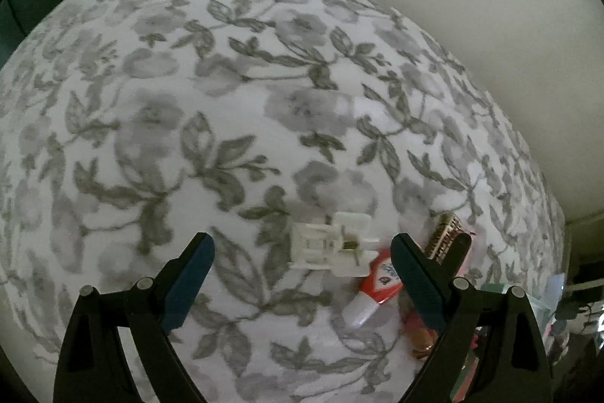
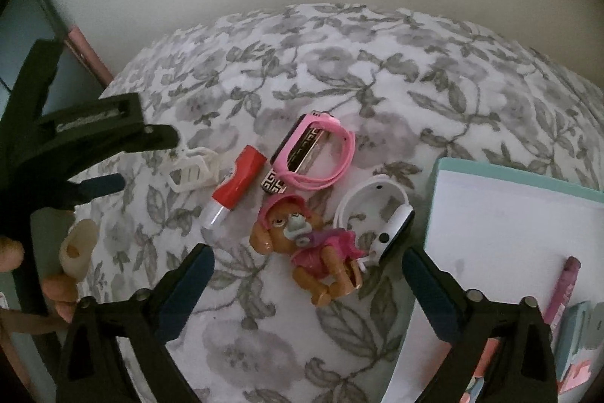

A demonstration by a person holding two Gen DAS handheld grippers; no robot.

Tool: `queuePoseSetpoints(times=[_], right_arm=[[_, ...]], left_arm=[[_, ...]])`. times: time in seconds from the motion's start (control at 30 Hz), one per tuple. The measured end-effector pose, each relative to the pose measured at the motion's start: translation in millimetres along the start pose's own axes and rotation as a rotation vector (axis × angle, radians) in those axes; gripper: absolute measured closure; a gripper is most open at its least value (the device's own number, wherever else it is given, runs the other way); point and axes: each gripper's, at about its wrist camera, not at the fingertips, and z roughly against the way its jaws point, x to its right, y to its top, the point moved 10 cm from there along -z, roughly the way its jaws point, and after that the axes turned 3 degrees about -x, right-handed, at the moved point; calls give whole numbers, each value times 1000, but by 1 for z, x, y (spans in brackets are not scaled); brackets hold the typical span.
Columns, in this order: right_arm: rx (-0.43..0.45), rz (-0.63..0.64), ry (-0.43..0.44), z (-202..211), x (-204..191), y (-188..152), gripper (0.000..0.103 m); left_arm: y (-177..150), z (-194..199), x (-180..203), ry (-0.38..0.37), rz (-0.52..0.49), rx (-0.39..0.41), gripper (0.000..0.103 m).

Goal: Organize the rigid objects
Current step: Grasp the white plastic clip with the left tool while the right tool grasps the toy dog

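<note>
Both tongs are released: the left tongs (image 1: 302, 252) hover over the white clip (image 1: 332, 244) on the bed (image 1: 226, 101), the right tongs (image 2: 307, 261) above the toy dog (image 2: 305, 244). The soft, yielding bedspread could let the flat clip slip aside, nudging the red tube (image 1: 373, 286) just beside it.

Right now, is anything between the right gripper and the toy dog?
Nothing visible. The right gripper, jaws open, has the toy dog lying directly ahead on the floral cloth. The white band touches its right side, and the red tube sits clear to the left.
</note>
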Motion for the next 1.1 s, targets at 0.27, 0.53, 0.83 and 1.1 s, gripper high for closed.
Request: queuePoseSetpoints(times=[0.27, 0.53, 0.83, 1.1], right_arm=[[0, -2, 18, 0, -5, 4, 11], [19, 9, 42, 10, -5, 13, 22], [13, 28, 45, 8, -10, 12, 24], [-12, 55, 49, 0, -13, 7, 31]], left_arm=[[-3, -16, 12, -19, -23, -16, 13], [-3, -23, 17, -42, -29, -22, 25], [-5, -30, 25, -69, -55, -34, 49], [-9, -24, 11, -23, -57, -68, 49]])
